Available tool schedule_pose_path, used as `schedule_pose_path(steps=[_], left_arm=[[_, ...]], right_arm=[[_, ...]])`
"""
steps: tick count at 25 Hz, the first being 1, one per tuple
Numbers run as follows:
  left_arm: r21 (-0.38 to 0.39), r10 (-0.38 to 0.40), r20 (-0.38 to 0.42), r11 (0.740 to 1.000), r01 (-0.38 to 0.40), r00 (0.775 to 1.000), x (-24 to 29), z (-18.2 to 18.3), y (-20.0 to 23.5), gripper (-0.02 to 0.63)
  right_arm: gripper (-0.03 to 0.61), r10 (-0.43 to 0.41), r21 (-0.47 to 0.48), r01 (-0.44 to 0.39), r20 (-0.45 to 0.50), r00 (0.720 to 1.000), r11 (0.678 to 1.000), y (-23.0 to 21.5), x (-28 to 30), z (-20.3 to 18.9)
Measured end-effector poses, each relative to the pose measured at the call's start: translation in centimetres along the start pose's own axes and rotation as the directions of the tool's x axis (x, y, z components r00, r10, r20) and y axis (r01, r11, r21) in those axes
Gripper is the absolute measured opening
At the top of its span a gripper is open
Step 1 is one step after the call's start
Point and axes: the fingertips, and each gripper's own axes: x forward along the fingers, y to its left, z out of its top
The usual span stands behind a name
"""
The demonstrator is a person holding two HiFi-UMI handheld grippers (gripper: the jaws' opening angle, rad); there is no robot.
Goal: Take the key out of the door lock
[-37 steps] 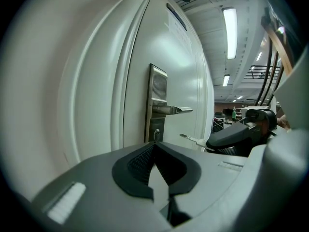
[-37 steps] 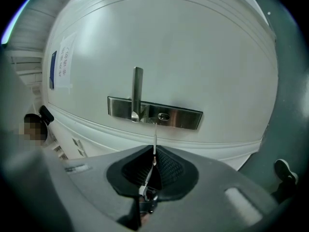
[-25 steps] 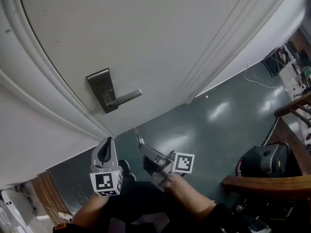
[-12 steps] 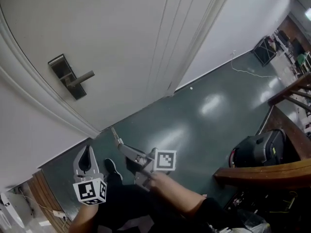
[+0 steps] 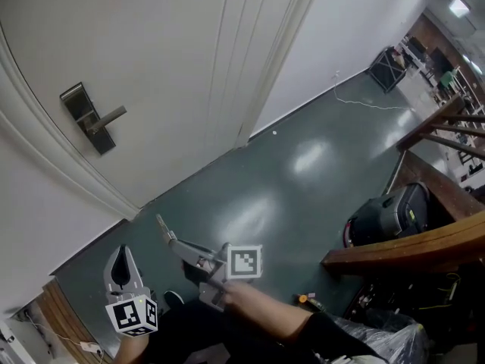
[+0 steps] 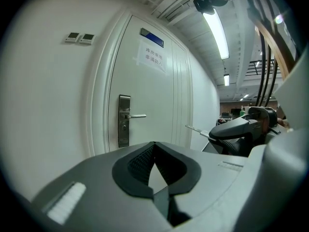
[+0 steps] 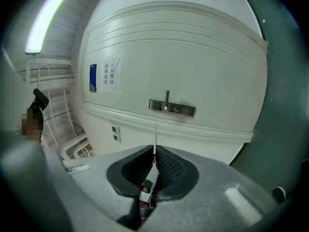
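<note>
Right gripper (image 5: 176,244) sits low center in the head view, jaws pinching the key (image 7: 155,135). The thin blade pokes out past the tips, well apart from the door lock (image 5: 82,117) at upper left. Left gripper (image 5: 121,255) sits lower left, jaws pressed together with nothing between. Dark green floor (image 5: 303,165) lies below both.

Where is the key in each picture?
Head view: the key pokes out of the right gripper, lower left, over the floor.
Left gripper view: right of middle, a thin blade pointing toward the door.
Right gripper view: middle, pinched between the jaws, its blade pointing up.
Shared landmark: the door handle, also left of middle and above the jaws.
</note>
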Motion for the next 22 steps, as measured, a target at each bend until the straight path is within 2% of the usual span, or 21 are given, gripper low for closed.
schedule_pose_path(steps=[9,12,15,22], left_arm=[[-0.001,-0.058,-0.019,0.998,0.058,0.998,-4.3,-1.9,2.9,0.018],[-0.010,-0.075,-0.019,0.997,0.075,0.997,-4.6,-2.6,3.5,0.018],[-0.009,-0.106,-0.008,0.994,0.106,0.994,-4.8,-2.6,3.2,0.018],[0.000,-0.159,0.000,0.987,0.159,0.987,-4.5,-2.7,3.5,0.018]], right_arm=[[0.014,-0.003,-0.008,0.003,0.061,0.998,1.000,1.4,1.1,-5.8],[0.014,-0.046,0.001,0.046,0.058,0.997,0.999,0.6,1.0,-7.7],[0.012,-0.077,0.011,0.077,0.077,0.994,0.997,0.1,0.3,-8.7],[0.012,-0.094,-0.021,0.097,0.111,0.989,0.995,0.0,0.7,-9.5]])
